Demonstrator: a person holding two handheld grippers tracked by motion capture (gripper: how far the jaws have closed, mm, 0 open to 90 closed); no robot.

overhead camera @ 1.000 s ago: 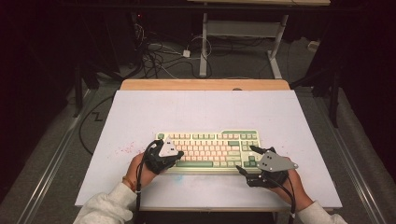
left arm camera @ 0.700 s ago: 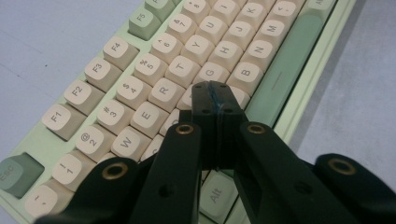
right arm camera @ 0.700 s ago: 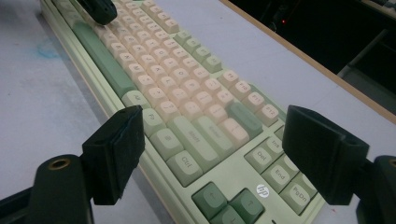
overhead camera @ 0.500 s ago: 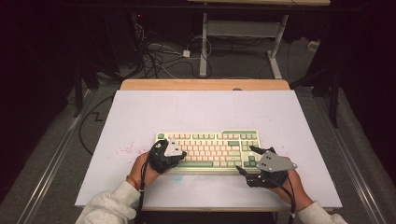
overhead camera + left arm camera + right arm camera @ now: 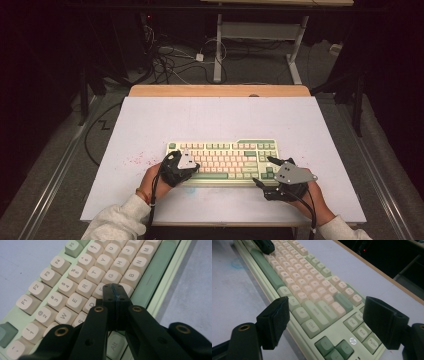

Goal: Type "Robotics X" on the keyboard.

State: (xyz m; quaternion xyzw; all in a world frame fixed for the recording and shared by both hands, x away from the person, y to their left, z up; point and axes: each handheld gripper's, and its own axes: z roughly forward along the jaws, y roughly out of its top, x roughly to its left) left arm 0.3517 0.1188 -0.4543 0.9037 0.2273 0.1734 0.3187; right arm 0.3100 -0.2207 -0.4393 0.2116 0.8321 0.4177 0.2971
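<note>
I've got the keyboard (image 5: 223, 156) lying flat at the surface's (image 5: 150, 120) centre. My left gripper (image 5: 115, 291) has its jaws pressed together, empty, tips over the F and G keys at the keyboard's 9 o'clock end. My right gripper (image 5: 325, 322), jaws wide, straddles the 4 o'clock corner.

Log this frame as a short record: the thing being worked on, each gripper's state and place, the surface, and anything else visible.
item: cream and green keyboard, lying flat near the person's edge of the table
left gripper: jaws shut with nothing between them, tips over the letter keys close to F, V and the space bar; whether they touch a key cannot be told
right gripper: jaws open, over the keyboard's right end near the arrow keys
surface: white table with faint red specks
background: cables on the floor beyond the table
</note>
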